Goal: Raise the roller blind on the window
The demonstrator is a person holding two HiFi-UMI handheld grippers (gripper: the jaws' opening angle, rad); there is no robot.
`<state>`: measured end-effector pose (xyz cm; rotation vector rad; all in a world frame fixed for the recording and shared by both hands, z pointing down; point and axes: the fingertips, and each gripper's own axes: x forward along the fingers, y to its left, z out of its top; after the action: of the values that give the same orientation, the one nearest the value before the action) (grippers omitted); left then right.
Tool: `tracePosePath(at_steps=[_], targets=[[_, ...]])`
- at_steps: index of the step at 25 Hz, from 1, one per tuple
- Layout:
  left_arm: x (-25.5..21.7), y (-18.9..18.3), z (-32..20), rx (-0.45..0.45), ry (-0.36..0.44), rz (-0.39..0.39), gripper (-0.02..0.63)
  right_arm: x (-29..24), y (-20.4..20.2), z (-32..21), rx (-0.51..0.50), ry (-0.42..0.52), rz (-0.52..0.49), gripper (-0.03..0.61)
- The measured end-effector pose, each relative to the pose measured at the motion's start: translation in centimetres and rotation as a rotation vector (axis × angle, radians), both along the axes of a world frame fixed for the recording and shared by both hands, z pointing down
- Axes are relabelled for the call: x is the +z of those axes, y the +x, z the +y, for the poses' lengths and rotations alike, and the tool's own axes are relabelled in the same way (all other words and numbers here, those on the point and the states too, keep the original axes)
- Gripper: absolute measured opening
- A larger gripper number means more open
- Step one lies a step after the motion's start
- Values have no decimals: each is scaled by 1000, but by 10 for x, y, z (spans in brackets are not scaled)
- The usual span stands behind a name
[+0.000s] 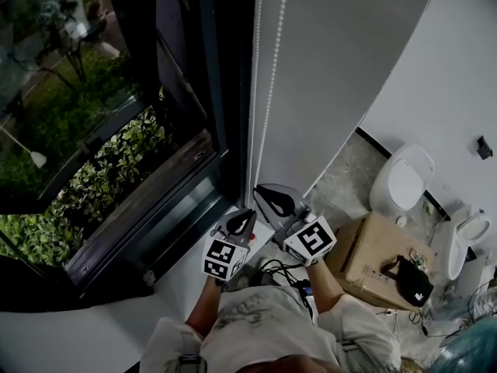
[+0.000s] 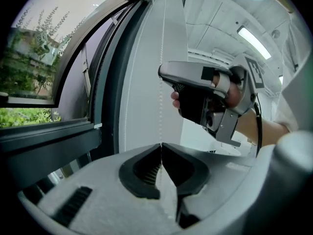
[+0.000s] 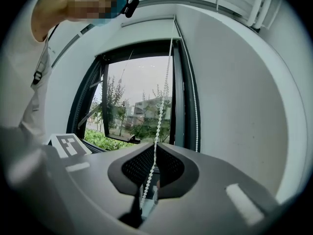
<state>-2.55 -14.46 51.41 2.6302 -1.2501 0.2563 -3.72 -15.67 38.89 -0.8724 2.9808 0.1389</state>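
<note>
The grey roller blind (image 1: 342, 53) hangs over the pane right of the open dark-framed window (image 1: 178, 92). Its white bead chain (image 1: 256, 92) runs down in two strands beside the frame. My left gripper (image 1: 241, 221) is shut on one strand; in the left gripper view the chain (image 2: 160, 106) drops straight into the closed jaws of the left gripper (image 2: 161, 147). My right gripper (image 1: 269, 198) sits just above and right of it. In the right gripper view it (image 3: 155, 151) is shut on a chain strand (image 3: 164, 97), with the other strand (image 3: 195, 111) hanging free to the right.
A white toilet (image 1: 400, 181) stands by the wall at right. Close to my right arm is a cardboard box (image 1: 373, 247) with a black bag (image 1: 410, 280) on it. Cables lie on the floor by my legs. The window sill (image 1: 116, 231) and greenery lie to the left.
</note>
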Motion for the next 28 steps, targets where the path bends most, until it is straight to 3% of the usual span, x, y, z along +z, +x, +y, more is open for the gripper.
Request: tracePosePath(at_steps=[21, 28], targets=[[72, 2, 9, 13, -142, -43, 15, 65, 3, 5, 28, -98, 52, 21], [77, 5, 8, 14, -149, -34, 14, 72, 6, 5, 40, -105, 64, 21]])
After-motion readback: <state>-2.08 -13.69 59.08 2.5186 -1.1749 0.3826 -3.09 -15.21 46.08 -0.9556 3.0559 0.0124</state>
